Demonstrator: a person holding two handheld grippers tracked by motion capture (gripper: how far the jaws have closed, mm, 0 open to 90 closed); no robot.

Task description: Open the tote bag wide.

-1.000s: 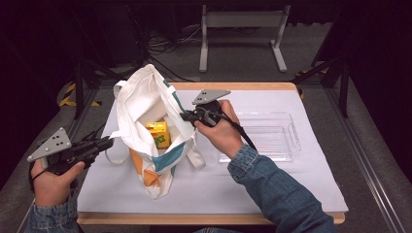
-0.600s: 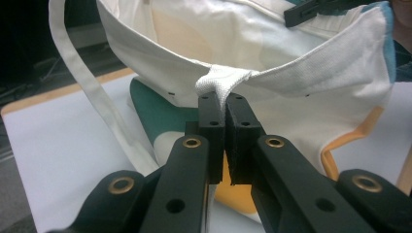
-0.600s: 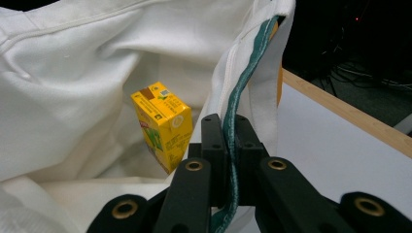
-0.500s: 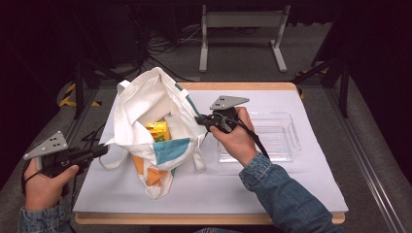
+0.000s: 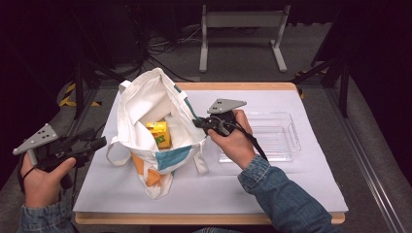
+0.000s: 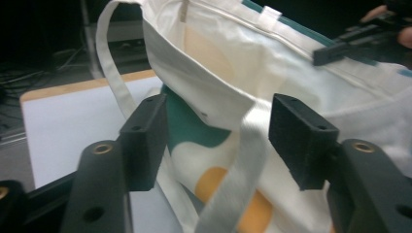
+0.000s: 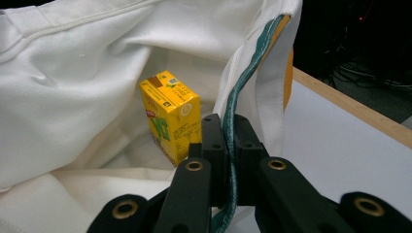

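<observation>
High view, tote bag (image 5: 150, 126), yellow carton (image 5: 159, 134) inside

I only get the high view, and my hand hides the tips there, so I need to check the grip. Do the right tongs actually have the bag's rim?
Observer: Yes. In the right gripper view the right tongs are shut on the teal-edged rim of the bag.
Operator: And the left tongs?
Observer: The left tongs have just been opening. A strap of the bag lies between the pads, which do not press on it.
Operator: How does the yellow carton sit?
Observer: The carton stands upright inside the bag, with a brown patch on its top face.
</observation>
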